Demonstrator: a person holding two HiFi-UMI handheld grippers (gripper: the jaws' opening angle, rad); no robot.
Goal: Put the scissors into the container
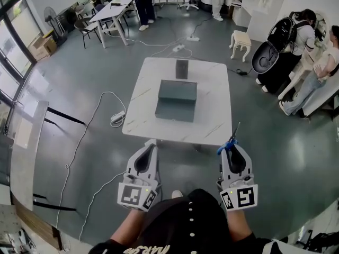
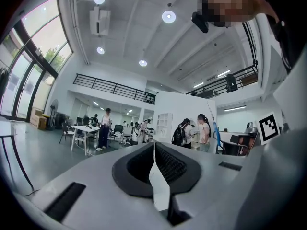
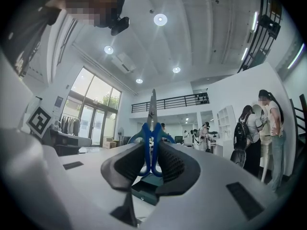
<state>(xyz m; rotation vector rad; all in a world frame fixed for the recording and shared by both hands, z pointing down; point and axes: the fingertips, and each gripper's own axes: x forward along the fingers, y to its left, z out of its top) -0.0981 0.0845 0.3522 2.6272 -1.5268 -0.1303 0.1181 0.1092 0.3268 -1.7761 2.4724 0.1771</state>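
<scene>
Clamping the blue-handled scissors (image 3: 152,110) by their handles, blades pointing away, the right tool (image 1: 234,146) hovers short of the white surface (image 1: 143,89) that carries the dark container (image 1: 177,99). The left tool (image 2: 154,159) is pinched together, empty.

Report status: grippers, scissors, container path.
Right gripper shut on scissors, blades forward. Left gripper shut, empty. Container on table ahead, nothing in the way.

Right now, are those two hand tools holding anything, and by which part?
The right gripper clamps the blue-handled steel scissors by their handle loops, blades pointing away from it. The left gripper is shut on nothing.
</scene>
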